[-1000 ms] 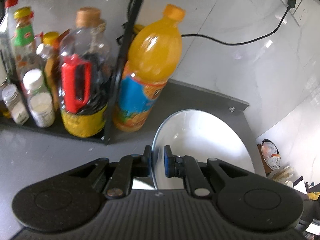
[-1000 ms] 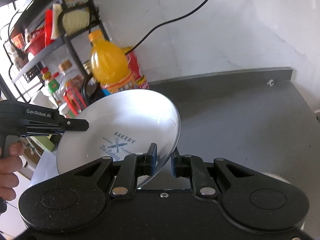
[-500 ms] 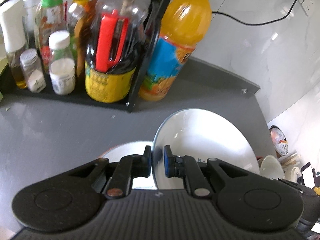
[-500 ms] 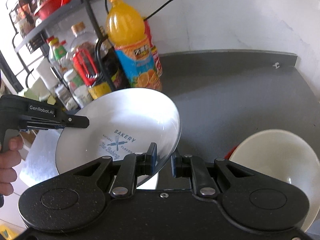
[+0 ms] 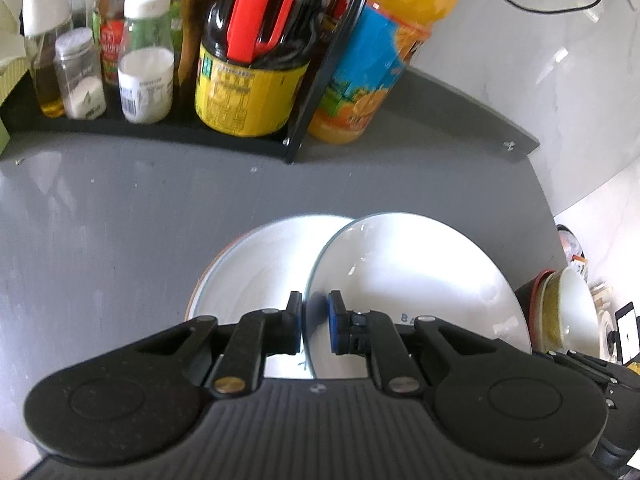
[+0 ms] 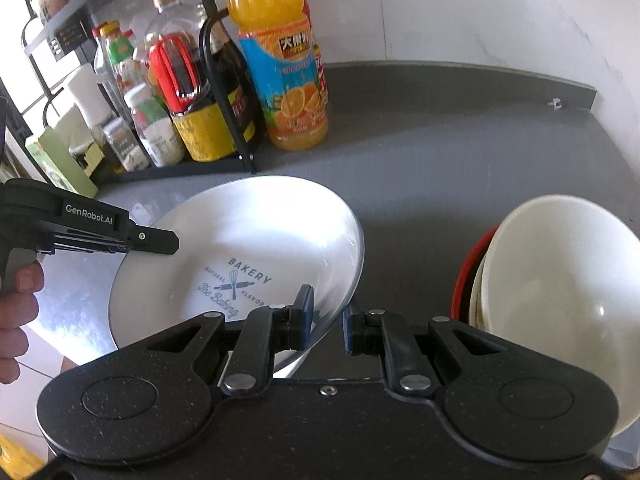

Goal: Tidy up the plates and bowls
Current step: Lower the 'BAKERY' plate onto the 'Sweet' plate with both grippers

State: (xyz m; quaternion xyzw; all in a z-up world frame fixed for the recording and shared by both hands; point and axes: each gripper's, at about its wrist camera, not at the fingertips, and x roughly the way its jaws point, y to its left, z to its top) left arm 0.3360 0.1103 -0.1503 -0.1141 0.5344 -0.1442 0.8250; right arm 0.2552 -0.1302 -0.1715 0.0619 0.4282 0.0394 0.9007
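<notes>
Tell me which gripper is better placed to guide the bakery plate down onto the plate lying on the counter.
Left, probably. The left gripper holds the bakery plate just above the lower plate, clearly in its view. The right gripper hardly sees it, with stacked bowls close beside.

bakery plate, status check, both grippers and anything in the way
Left gripper and right gripper both shut on bakery plate, opposite rims. Plate tilted above a second white plate. Stacked bowls close on right, not touching.

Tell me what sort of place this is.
Most likely a home kitchen: a grey countertop against a white marble-look wall, a black rack of condiment bottles and jars, and an orange juice bottle beside stacked bowls.
</notes>
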